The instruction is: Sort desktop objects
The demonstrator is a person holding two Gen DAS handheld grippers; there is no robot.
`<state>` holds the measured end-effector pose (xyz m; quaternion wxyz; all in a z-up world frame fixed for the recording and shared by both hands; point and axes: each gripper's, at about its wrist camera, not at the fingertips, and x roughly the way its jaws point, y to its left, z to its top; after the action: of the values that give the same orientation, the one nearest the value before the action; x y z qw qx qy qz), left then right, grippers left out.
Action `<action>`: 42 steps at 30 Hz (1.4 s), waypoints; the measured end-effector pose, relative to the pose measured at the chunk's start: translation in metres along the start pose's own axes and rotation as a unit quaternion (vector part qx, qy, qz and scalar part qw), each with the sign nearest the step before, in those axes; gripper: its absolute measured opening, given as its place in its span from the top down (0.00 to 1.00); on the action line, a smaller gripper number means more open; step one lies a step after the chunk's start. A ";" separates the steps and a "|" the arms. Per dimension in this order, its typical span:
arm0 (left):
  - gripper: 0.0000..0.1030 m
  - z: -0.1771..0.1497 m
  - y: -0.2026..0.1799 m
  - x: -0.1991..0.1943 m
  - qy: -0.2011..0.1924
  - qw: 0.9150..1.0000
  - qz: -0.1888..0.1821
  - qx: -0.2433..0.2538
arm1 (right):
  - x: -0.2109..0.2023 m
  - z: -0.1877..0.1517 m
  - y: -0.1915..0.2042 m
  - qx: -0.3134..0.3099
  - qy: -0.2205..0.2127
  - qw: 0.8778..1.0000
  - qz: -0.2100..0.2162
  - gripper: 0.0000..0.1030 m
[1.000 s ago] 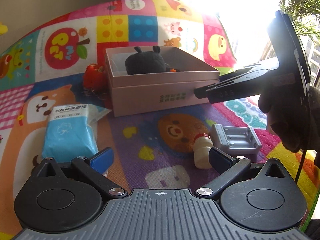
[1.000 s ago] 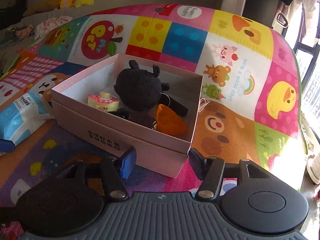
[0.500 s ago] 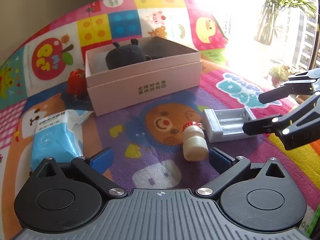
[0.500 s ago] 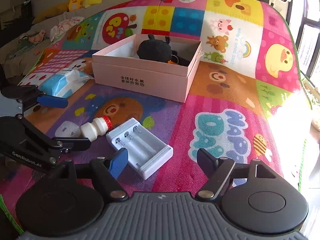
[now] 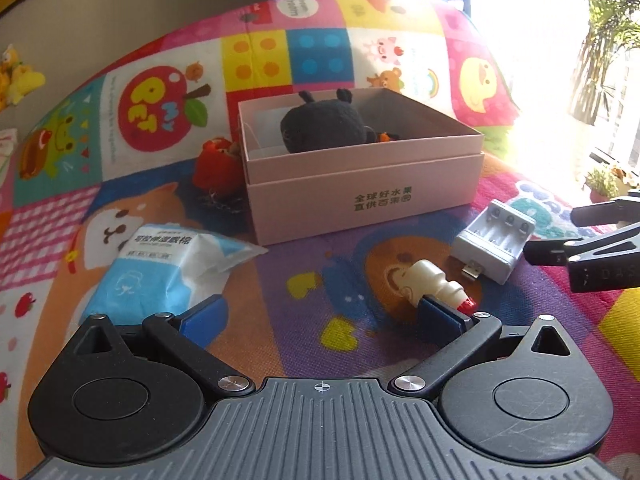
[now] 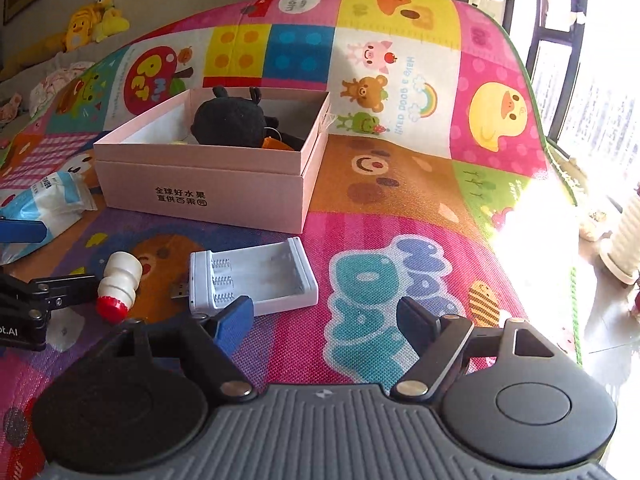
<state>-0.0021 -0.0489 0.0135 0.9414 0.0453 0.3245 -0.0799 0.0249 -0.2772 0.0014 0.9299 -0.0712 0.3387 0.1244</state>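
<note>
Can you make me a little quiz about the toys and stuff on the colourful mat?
1. True or false: the black plush toy sits inside the pink box.
2. Which thing lies right beside the white battery charger? A) the small bottle with a red cap B) the blue and white packet C) the red toy next to the box
3. Fill in: the jaws of both the left gripper and the right gripper are ____, holding nothing.

Key: 1 true; 2 A; 3 open
</note>
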 end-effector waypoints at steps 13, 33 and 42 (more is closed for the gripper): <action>0.00 -0.001 -0.031 0.004 0.001 0.993 -0.104 0.050 | -0.007 -0.005 -0.026 0.091 -0.026 0.996 -0.002 0.12; 0.40 0.002 -0.032 0.015 0.006 0.994 -0.107 0.035 | -0.009 -0.005 -0.022 0.086 -0.034 0.996 -0.007 0.00; 0.51 0.003 -0.009 0.016 0.003 1.000 -0.027 0.000 | -0.007 -0.005 -0.006 0.040 -0.029 0.999 -0.009 0.00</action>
<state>0.0103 -0.0596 0.0059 0.9379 0.0365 0.3286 -0.1051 0.0182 -0.2854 0.0027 0.9427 -0.0334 0.3154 0.1040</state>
